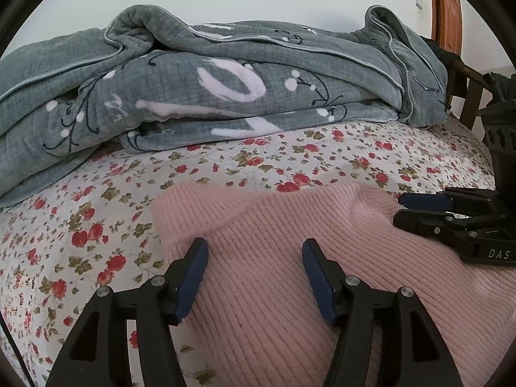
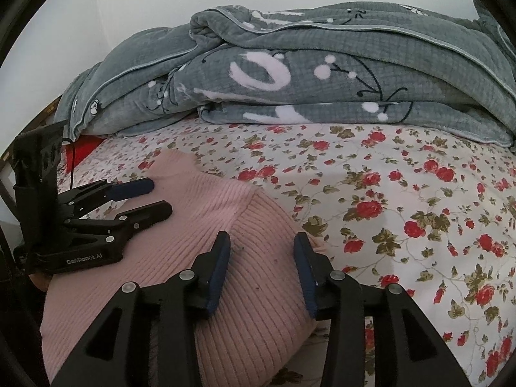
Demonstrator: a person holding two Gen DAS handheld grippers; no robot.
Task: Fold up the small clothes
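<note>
both claws gape over the pink sweater on the floral sheet.

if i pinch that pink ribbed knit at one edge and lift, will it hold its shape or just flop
The pink knit would probably flop: it already lies in soft folds on the floral sheet. Its ribbing suggests stretch, so the edge may lengthen first. Both the left tool and the right tool are open, gripping nothing.

Two maker's marks, one on each gripper

Left wrist view: white letters "DAS" on the black body of the right gripper, the word cut off at the picture's edge; right wrist view: "GenRobot.AI" in pale letters on the black body of the left gripper; large white letter shapes on the blanket cannot be read.
</note>
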